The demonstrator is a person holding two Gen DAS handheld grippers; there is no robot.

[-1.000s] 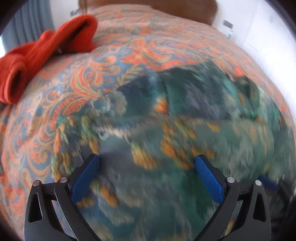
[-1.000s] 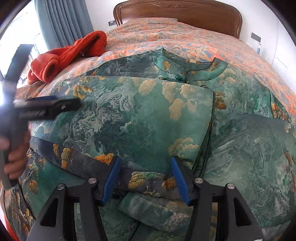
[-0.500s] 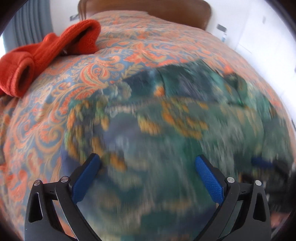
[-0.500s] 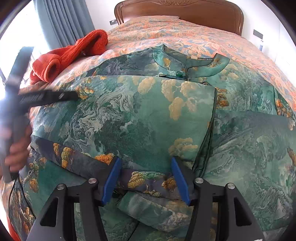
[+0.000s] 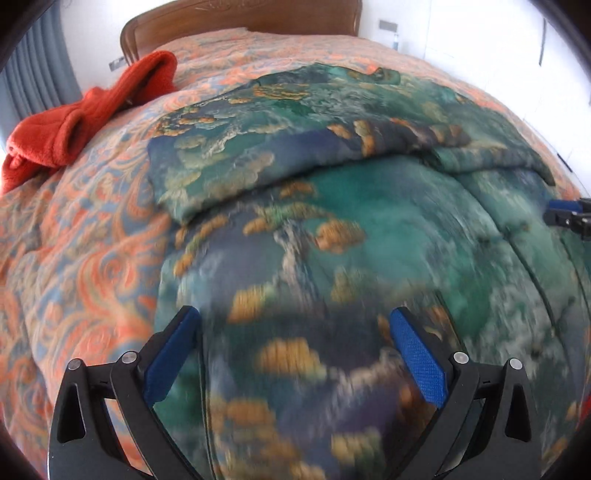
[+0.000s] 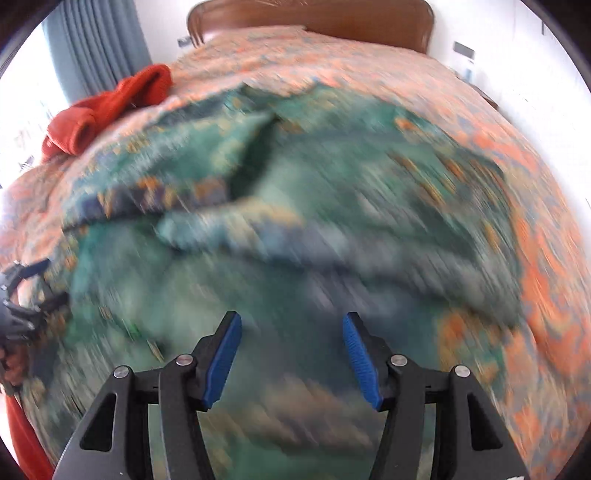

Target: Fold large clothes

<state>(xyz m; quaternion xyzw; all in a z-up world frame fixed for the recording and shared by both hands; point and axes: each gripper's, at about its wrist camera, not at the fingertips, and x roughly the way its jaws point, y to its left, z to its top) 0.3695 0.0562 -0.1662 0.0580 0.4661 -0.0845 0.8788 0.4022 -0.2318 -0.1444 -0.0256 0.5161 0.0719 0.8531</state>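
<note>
A large green garment (image 5: 369,229) printed with gold clouds lies spread on the bed, its upper part folded over in a thick band (image 5: 229,166). My left gripper (image 5: 293,312) hovers open and wide over the garment's near left part, with nothing between its blue pads. The right gripper (image 6: 291,317) is open above the garment (image 6: 303,177), nothing pinched; this view is heavily blurred by motion. The right gripper's tip (image 5: 569,218) shows at the left wrist view's far right edge. The left gripper (image 6: 26,295) and a hand show at the right wrist view's left edge.
An orange-and-blue paisley bedspread (image 5: 74,258) covers the bed around the garment. A red-orange knitted piece (image 5: 92,122) lies bunched at the back left. A wooden headboard (image 6: 314,18) stands behind, grey-blue curtains (image 6: 99,44) at the left, and a white wall at the right.
Both grippers have swept towards the garment's near end. The folded band that lay between the right fingers now sits farther up. The left gripper has come off the bedspread onto the garment.
</note>
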